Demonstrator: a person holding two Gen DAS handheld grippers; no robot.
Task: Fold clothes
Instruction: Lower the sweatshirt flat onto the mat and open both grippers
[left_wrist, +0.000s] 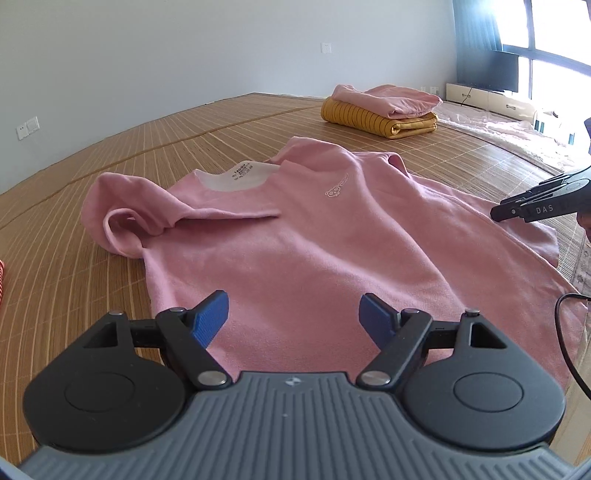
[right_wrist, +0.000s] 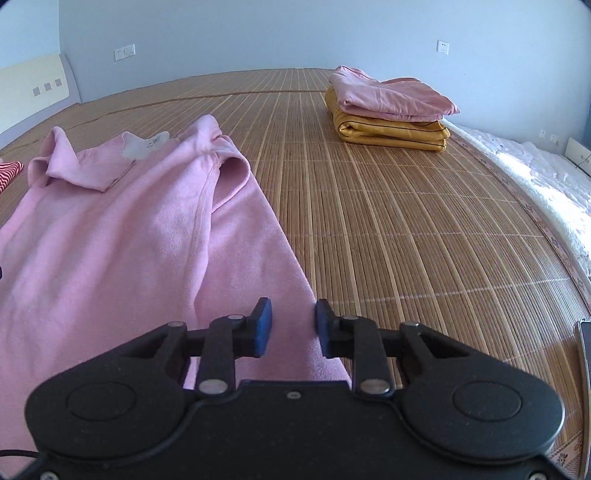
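A pink long-sleeved top (left_wrist: 295, 240) lies face up on a bamboo mat (left_wrist: 147, 140), collar with a white label pointing away. Its left sleeve is folded in over the chest. My left gripper (left_wrist: 293, 317) hovers open over the lower body of the top, blue pads wide apart with nothing between them. In the right wrist view, the same pink top (right_wrist: 110, 240) fills the left side. My right gripper (right_wrist: 293, 325) is open by a narrow gap, straddling the outer edge of the right sleeve. It also shows in the left wrist view as the right gripper (left_wrist: 496, 213), low over the sleeve.
A folded stack (right_wrist: 391, 107), pink garment on a yellow striped one, sits at the far right of the mat (right_wrist: 406, 221). A red striped cloth (right_wrist: 9, 171) peeks in at the left. White bedding (right_wrist: 535, 177) borders the mat's right. A black cable (left_wrist: 565, 343) hangs nearby.
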